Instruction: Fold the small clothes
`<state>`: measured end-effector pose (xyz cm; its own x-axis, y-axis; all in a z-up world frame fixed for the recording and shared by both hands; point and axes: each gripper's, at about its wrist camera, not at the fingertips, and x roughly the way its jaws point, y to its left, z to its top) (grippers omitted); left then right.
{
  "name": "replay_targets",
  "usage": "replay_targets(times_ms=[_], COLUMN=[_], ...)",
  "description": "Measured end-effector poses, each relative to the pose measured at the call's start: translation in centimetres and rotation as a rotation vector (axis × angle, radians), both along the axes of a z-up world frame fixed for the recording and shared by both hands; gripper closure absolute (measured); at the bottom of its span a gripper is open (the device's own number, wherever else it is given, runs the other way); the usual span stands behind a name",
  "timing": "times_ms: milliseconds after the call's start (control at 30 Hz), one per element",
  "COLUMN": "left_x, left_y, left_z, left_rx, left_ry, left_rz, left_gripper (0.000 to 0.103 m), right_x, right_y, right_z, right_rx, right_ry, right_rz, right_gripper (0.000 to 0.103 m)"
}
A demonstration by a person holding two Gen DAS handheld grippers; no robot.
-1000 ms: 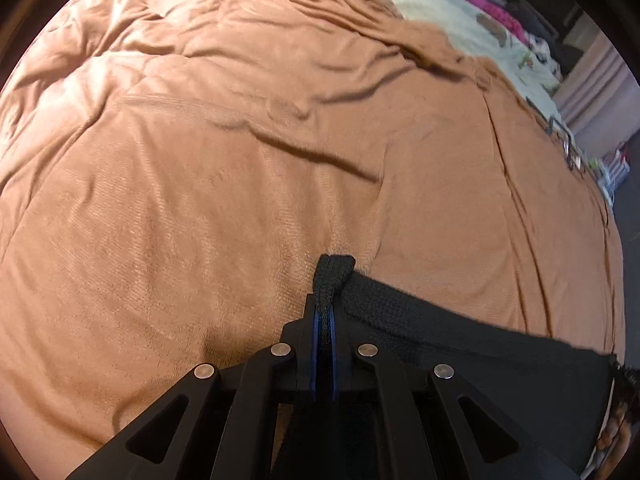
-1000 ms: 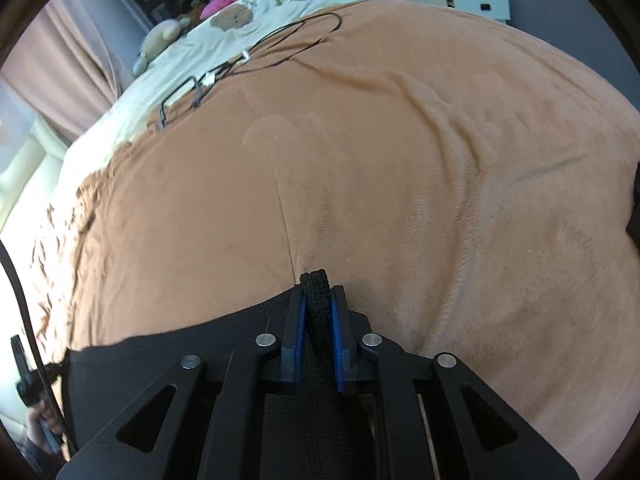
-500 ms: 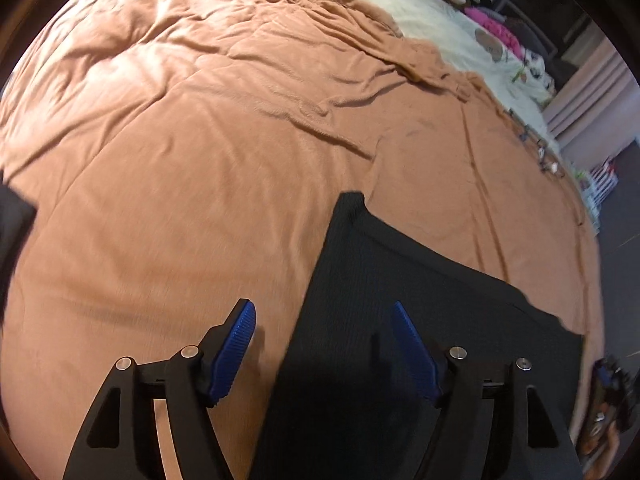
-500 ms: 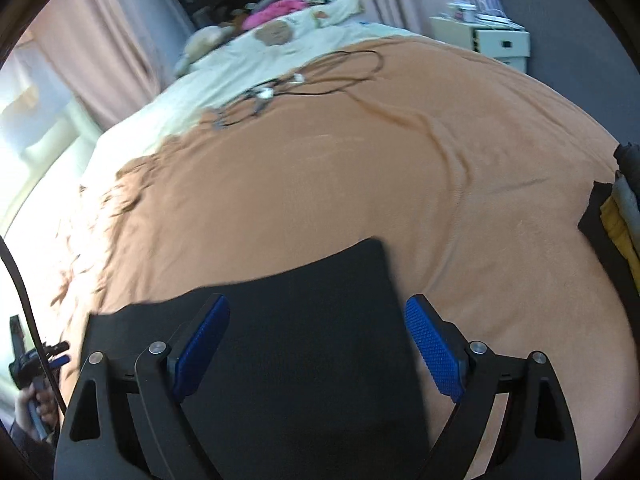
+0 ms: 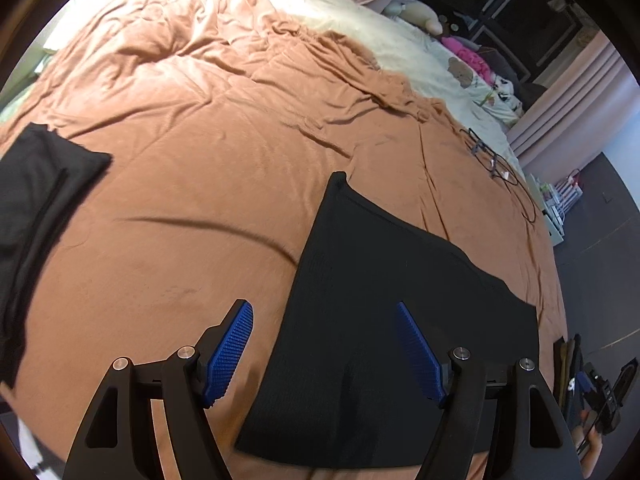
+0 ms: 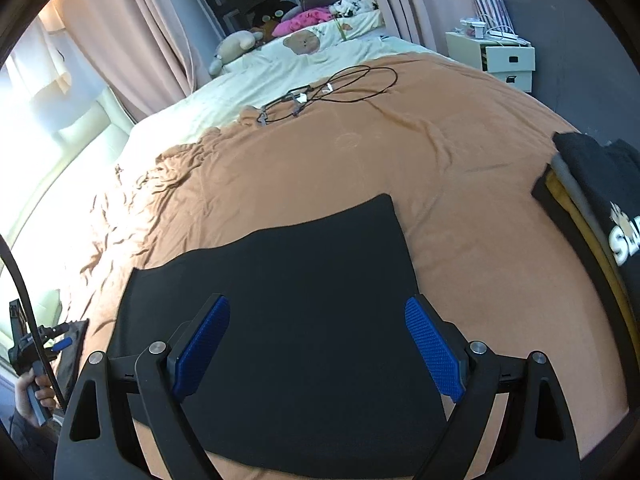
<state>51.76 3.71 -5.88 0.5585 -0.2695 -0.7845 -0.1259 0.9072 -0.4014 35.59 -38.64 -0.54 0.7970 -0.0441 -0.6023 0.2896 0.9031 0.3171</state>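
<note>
Left hand-held gripper (image 5: pixel 324 352): jaws wide apart, gripping nothing. Right hand-held gripper (image 6: pixel 318 350): jaws wide apart, likewise empty. Black garment (image 6: pixel 288 300): flat on the bed beneath both, touched by neither. Brown blanket (image 6: pixel 460 168): covers the bed. Folded black cloth (image 5: pixel 36 208): left side. Stack of folded clothes (image 6: pixel 596 208): right edge. Black cable (image 6: pixel 344 88): farther off. Plush toy (image 6: pixel 236 46): by the curtains.
</note>
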Motion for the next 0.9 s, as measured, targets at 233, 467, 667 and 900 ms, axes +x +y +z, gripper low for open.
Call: replay_targets(times_ms=[233, 467, 667, 900], left_x=[-4.7, -8.5, -10.7, -10.6], left_y=[2.0, 4.4, 4.7, 2.5], left_z=[2.0, 1.5, -0.4, -5.6], left_rx=[0.003, -0.025, -0.082, -0.149], left_ry=[-0.046, -0.055, -0.056, 0.008], left_rz=[0.006, 0.020, 0.006, -0.025], left_gripper=[0.028, 0.028, 0.028, 0.037], right_x=[-4.9, -7.5, -8.5, -7.3], right_y=[2.5, 5.8, 8.3, 9.2], right_z=[-0.5, -1.1, -1.3, -3.0], right_rx=[-0.050, -0.081, -0.061, -0.043], right_ry=[-0.025, -0.012, -0.021, 0.009], right_rz=[-0.020, -0.017, 0.051, 0.086], right_gripper=[0.014, 0.014, 0.014, 0.014])
